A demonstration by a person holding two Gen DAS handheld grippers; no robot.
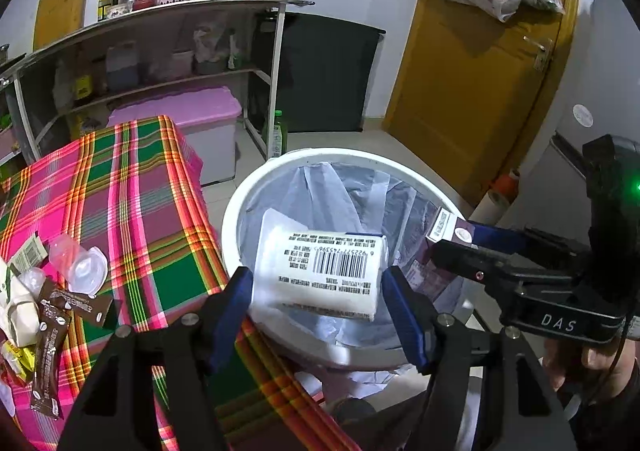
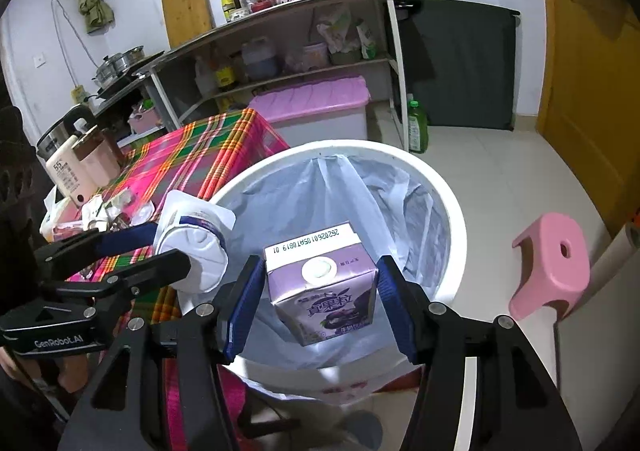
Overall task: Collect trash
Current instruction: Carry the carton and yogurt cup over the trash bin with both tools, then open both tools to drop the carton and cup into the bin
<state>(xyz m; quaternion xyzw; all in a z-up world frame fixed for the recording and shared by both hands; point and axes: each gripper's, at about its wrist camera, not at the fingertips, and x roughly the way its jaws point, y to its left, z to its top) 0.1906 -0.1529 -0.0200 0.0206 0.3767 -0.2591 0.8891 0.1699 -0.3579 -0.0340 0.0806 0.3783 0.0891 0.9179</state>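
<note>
white yogurt cup (image 1: 320, 271) – on its side, over bin (image 1: 280, 163) | purple milk carton (image 2: 324, 283) – upright, over lined white bin

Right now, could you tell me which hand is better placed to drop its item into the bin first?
Right, probably. The right tool holds the purple carton over the middle of the lined bin. The left tool's white cup sits near the rim beside the table.

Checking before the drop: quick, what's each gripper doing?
Left gripper: shut on the white cup, above the bin.
Right gripper: shut on the purple carton, above the bin.
</note>
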